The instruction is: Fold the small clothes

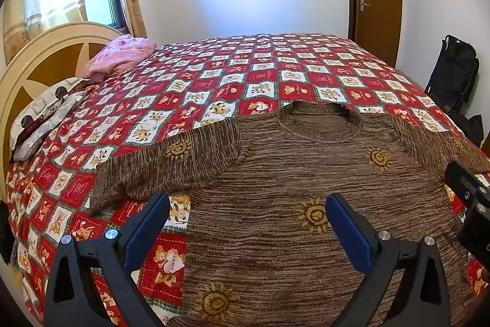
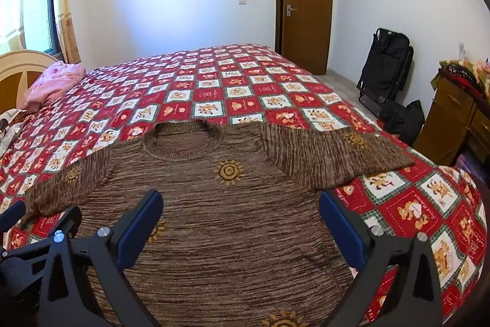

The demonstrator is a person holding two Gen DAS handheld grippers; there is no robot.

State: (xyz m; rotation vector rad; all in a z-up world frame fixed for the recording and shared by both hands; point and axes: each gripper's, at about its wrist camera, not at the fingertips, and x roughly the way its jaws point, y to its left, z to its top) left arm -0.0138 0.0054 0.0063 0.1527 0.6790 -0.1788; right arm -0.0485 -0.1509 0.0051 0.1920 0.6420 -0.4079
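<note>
A brown knit sweater point(image 1: 275, 173) with yellow sun motifs lies flat on the bed, collar away from me and both sleeves spread out sideways. My left gripper point(image 1: 248, 222) hovers open above the sweater's left side, its left finger over the bedspread beside the body and under the left sleeve point(image 1: 171, 161). In the right wrist view the same sweater point(image 2: 214, 204) fills the foreground. There my right gripper point(image 2: 242, 219) is open over the sweater's right side, below the right sleeve point(image 2: 330, 155). Nothing sits between either pair of fingers.
The bed wears a red and white checked bear-print bedspread point(image 1: 245, 75). A pink bundle point(image 1: 122, 54) and pillows point(image 1: 46, 115) lie by the headboard at left. A black folded cart point(image 2: 386, 69), black bags and a wooden cabinet point(image 2: 459, 118) stand right of the bed, near a brown door point(image 2: 306, 5).
</note>
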